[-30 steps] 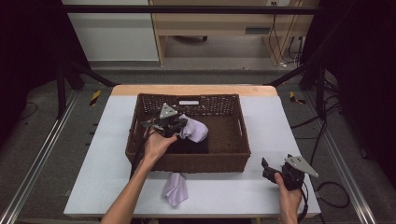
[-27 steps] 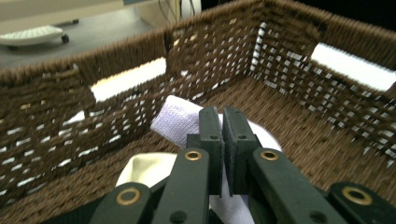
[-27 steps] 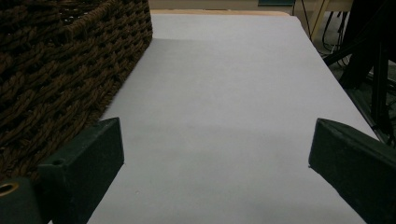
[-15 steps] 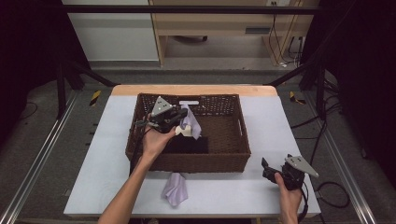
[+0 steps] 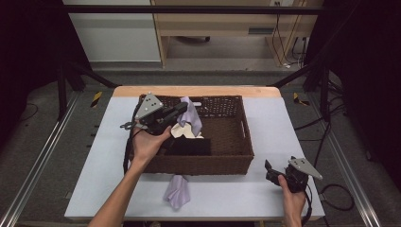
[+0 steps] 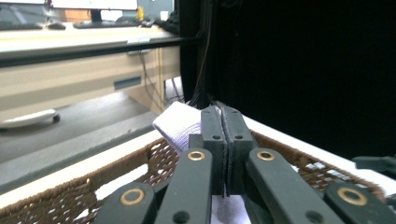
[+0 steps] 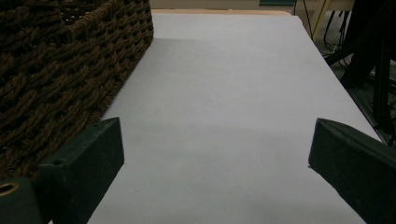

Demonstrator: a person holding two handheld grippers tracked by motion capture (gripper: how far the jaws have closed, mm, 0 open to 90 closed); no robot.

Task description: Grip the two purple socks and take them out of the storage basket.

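The pale lilac cloth [image 5: 191, 116] hangs pinched at one corner in the left hand-held gripper [image 5: 182, 109], its folds draping down from the jaws over the inside of the dark brown woven wicker basket [image 5: 236, 158]. In the left gripper view the two black jaws stand pressed together with the white-lilac fabric [image 6: 180, 125] bunched just beside and below them, so the grip is tight on thin cloth and nothing else.

That is the change: a second ago this hand-held gripper sat low in the basket with the cloth lying in a heap against it, and now it is higher and nearer the basket's far rim, with the cloth lifted clear of the floor of the basket. Below the hanging cloth lie a cream-coloured cloth [image 5: 182, 132] and a flat black cloth [image 5: 189, 146], both untouched. By my reading, the pick has succeeded and what remains is to carry the lilac piece over the wall and set it down outside.

A second lilac cloth [image 5: 177, 191] already lies crumpled on the white worktop [image 5: 227, 198], on the person's side of the basket — likely the place this one goes too.

The right hand-held gripper [image 5: 276, 172] has not moved; it rests on the worktop well to the right of the left one, jaws wide apart with bare worktop between them, holding nothing.
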